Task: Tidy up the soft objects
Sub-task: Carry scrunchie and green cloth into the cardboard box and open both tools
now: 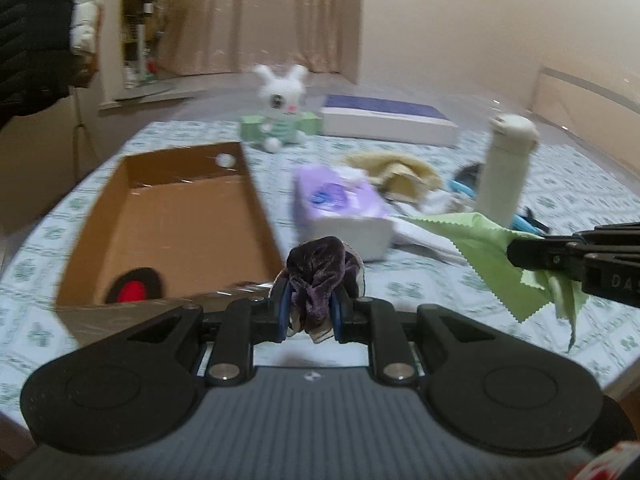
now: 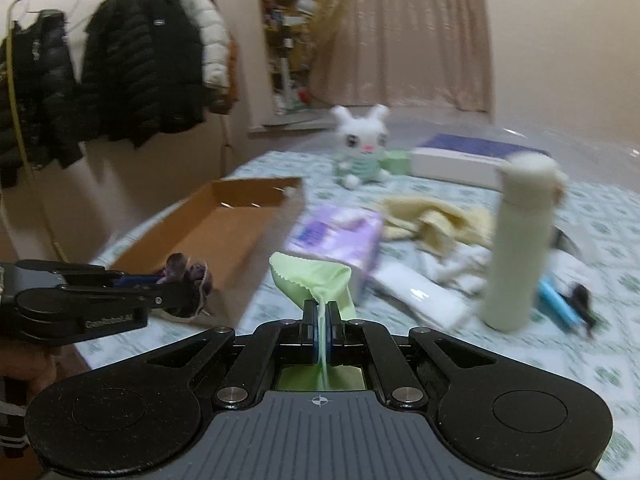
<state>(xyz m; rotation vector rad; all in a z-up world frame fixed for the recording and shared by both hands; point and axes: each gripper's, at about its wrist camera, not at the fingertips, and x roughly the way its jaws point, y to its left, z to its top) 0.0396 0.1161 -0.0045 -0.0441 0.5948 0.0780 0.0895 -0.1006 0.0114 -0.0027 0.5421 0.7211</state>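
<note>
My left gripper (image 1: 308, 300) is shut on a dark purple velvet scrunchie (image 1: 320, 276), held just off the near right corner of an open cardboard box (image 1: 176, 216). The scrunchie also shows in the right wrist view (image 2: 186, 276). My right gripper (image 2: 321, 312) is shut on a light green cloth (image 2: 310, 276), held above the table; it shows in the left wrist view (image 1: 500, 248) too. A red and black soft item (image 1: 134, 290) lies inside the box. A white plush bunny (image 1: 280, 108) sits at the back. A yellow cloth (image 1: 396, 168) lies crumpled mid-table.
A purple tissue pack (image 1: 340, 208) lies right of the box. A cream bottle (image 1: 506, 168) stands upright at the right, with blue and black items (image 2: 560, 304) beside it. A white box with a blue top (image 1: 388, 120) sits at the back. Coats (image 2: 120, 68) hang left.
</note>
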